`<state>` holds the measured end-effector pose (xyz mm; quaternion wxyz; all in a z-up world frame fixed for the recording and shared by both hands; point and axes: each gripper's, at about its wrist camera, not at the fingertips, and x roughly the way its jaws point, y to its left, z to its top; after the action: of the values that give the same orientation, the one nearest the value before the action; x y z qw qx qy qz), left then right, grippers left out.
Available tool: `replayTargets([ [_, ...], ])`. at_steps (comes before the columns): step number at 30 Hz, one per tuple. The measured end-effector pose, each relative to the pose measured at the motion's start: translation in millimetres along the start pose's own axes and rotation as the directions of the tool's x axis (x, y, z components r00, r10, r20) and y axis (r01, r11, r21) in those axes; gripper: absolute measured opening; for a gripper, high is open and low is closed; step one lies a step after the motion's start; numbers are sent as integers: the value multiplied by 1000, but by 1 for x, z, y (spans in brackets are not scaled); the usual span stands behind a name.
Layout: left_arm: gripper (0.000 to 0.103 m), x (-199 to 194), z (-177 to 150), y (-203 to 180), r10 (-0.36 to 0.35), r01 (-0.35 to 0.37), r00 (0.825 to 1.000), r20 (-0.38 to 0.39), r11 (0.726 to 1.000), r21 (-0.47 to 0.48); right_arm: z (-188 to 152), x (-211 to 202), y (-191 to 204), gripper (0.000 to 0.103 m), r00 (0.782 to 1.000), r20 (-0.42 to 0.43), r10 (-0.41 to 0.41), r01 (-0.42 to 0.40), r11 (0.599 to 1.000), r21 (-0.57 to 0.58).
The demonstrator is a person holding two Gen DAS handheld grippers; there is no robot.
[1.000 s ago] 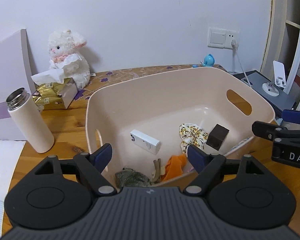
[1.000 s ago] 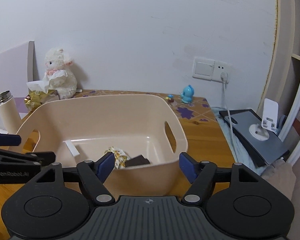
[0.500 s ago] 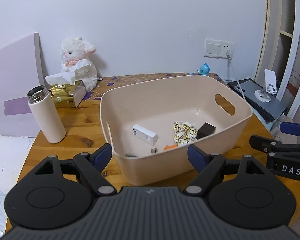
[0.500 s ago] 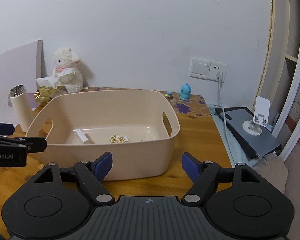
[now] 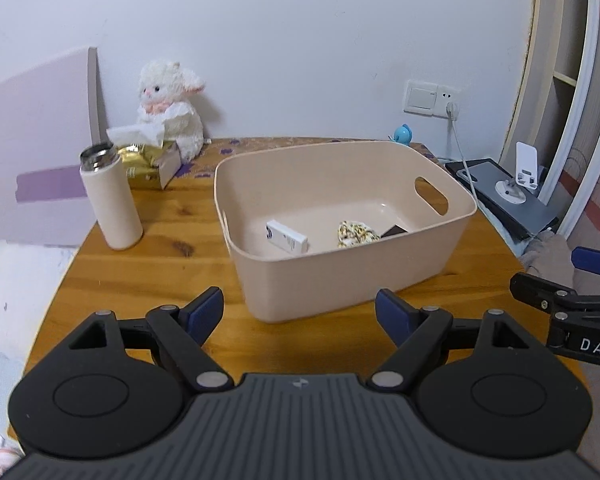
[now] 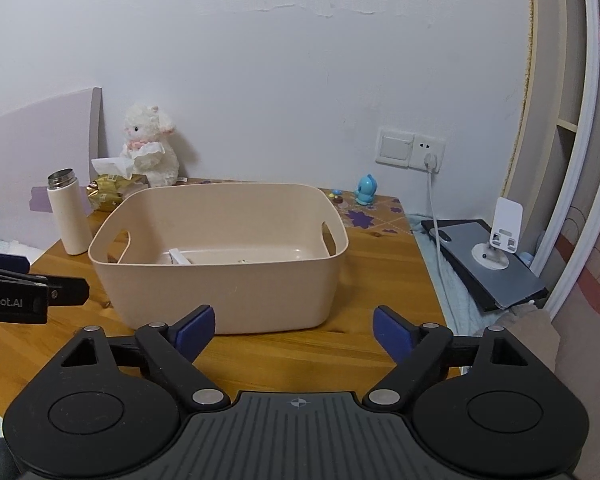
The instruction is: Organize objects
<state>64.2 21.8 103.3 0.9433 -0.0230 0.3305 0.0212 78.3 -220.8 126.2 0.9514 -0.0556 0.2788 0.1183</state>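
Observation:
A beige plastic basket [image 5: 340, 280] [image 6: 228, 296] stands on the wooden table [image 5: 156, 272]. Inside it lie a small white box [image 5: 287, 236], a patterned scrunchie [image 5: 356, 233] and part of a dark box [image 5: 394, 231]; in the right wrist view only the white box [image 6: 179, 257] peeks over the rim. My left gripper [image 5: 299, 312] hangs open in front of the basket, back from its near wall, with nothing between its fingers. My right gripper [image 6: 294, 328] is open too, empty, before the basket's near wall.
A white flask [image 5: 111, 200] stands left of the basket, with a tissue box [image 5: 148, 156] and a plush lamb [image 5: 170, 114] behind it. A blue figurine [image 6: 366, 189] sits at the back right. A laptop with a phone stand [image 6: 496, 256] lies right of the table.
Both grippers have pulled back and away from the basket, which now looks smaller and farther. The things in it have not moved. Both stay open.

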Motion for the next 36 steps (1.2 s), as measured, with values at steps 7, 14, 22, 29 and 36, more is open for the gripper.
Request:
replayTargets([
  [7,84,-22,-13,0,6,-6,1000,6,1000,-3,-10,-25,-8,90,1000,12,9,-9,1000,26],
  [14,84,-41,-25,-3,47,-47,998,33,999,14,-16,-45,-10,92,1000,16,26,-26,999,46],
  [22,84,-66,-34,-8,63,-67,995,76,996,51,-23,-60,-6,93,999,18,33,-33,999,39],
  [29,88,-85,-42,-14,43,-48,995,92,997,53,-26,-76,-1,95,999,30,31,-32,999,12],
  [36,88,-90,-46,-18,15,-18,997,76,999,40,-29,-84,1,95,999,32,40,-40,999,-1],
])
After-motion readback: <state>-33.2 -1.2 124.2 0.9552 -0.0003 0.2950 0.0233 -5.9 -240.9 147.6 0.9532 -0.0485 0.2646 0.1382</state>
